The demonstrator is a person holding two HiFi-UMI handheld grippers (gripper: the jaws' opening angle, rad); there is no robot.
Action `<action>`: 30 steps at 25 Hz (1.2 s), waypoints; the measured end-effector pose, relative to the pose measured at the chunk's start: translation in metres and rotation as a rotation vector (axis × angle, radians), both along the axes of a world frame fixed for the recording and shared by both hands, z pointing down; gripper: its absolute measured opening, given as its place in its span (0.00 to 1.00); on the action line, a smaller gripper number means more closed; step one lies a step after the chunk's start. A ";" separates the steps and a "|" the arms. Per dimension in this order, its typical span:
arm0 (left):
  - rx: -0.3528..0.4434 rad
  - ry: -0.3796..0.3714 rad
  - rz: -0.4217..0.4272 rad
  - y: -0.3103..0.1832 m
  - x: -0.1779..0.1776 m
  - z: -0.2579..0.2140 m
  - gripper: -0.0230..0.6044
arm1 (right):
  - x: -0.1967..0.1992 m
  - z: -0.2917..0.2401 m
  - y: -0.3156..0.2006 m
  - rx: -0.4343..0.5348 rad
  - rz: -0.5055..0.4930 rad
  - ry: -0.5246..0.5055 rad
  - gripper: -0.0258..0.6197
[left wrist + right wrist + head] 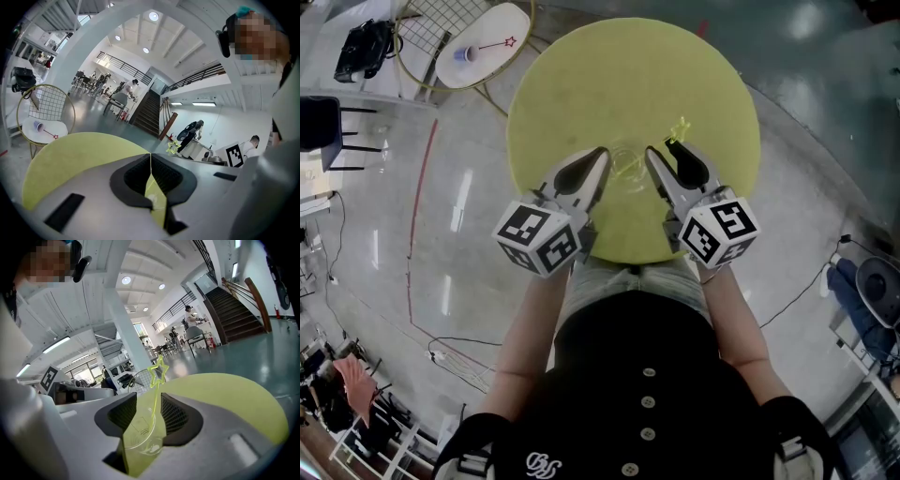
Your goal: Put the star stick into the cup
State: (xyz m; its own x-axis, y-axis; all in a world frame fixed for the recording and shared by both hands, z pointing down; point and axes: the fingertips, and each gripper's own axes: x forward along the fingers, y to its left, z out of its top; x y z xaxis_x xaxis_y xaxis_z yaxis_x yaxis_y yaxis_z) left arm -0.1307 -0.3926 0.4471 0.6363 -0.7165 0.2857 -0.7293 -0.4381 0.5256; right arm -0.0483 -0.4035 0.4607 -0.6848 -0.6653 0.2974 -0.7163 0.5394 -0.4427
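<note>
Dark shirt and forearms sit nearest, and beyond them both grippers reach over a round yellow table (pixel 581 84). Right gripper (pixel 149 397) has its jaws spread, with the pads clear on either side of the cup (pixel 140 434). Inside the cup stands the stick (pixel 153 404), slightly tilted, its star above the jaws. To me that looks like a release with the job done. Left gripper (pixel 150 157) is closed on nothing and hangs just beside the cup, likely as a guard against tipping. Cup sits a little nearer than the table's middle, well in from the edge. Backing both grippers straight toward the body looks free.
</note>
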 end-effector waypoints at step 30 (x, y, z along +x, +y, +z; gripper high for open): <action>0.180 0.037 0.069 0.032 0.038 -0.074 0.06 | 0.033 -0.086 0.036 0.148 0.047 -0.110 0.27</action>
State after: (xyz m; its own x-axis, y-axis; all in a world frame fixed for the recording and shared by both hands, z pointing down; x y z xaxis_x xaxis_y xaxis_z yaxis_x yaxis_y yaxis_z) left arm -0.0926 -0.3606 0.3733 0.6932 -0.7085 0.1326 -0.6763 -0.5756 0.4597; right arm -0.0149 -0.3676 0.3748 -0.6747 -0.7283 0.1195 -0.6942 0.5712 -0.4379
